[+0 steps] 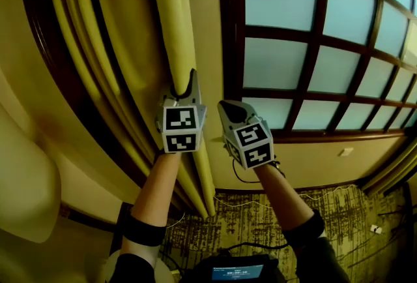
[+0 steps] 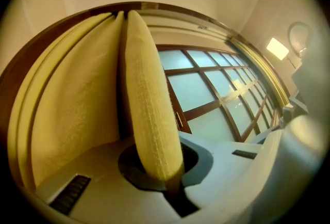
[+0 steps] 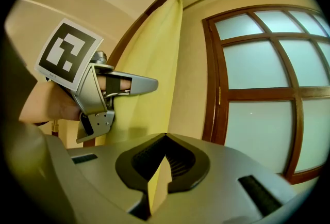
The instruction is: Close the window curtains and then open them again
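Observation:
A yellow curtain (image 1: 172, 14) hangs bunched in folds left of the brown-framed window (image 1: 293, 34). My left gripper (image 1: 189, 79) is shut on the curtain's outermost fold. In the left gripper view that thick fold (image 2: 149, 114) rises from between the closed jaws (image 2: 166, 175). My right gripper (image 1: 225, 105) is just to the right, shut with nothing held, and points at the cream wall strip between curtain and window frame. In the right gripper view its jaws (image 3: 165, 141) meet at the tips, and the left gripper (image 3: 149, 83) shows against the curtain (image 3: 154, 63).
The window's frosted panes (image 3: 268, 63) sit in a dark wooden grid. Below lie patterned carpet (image 1: 260, 216) with loose cables and a small lit screen (image 1: 238, 270). A pale rounded shape (image 1: 26, 184) stands at the left. A lit wall lamp (image 2: 277, 48) is to the right.

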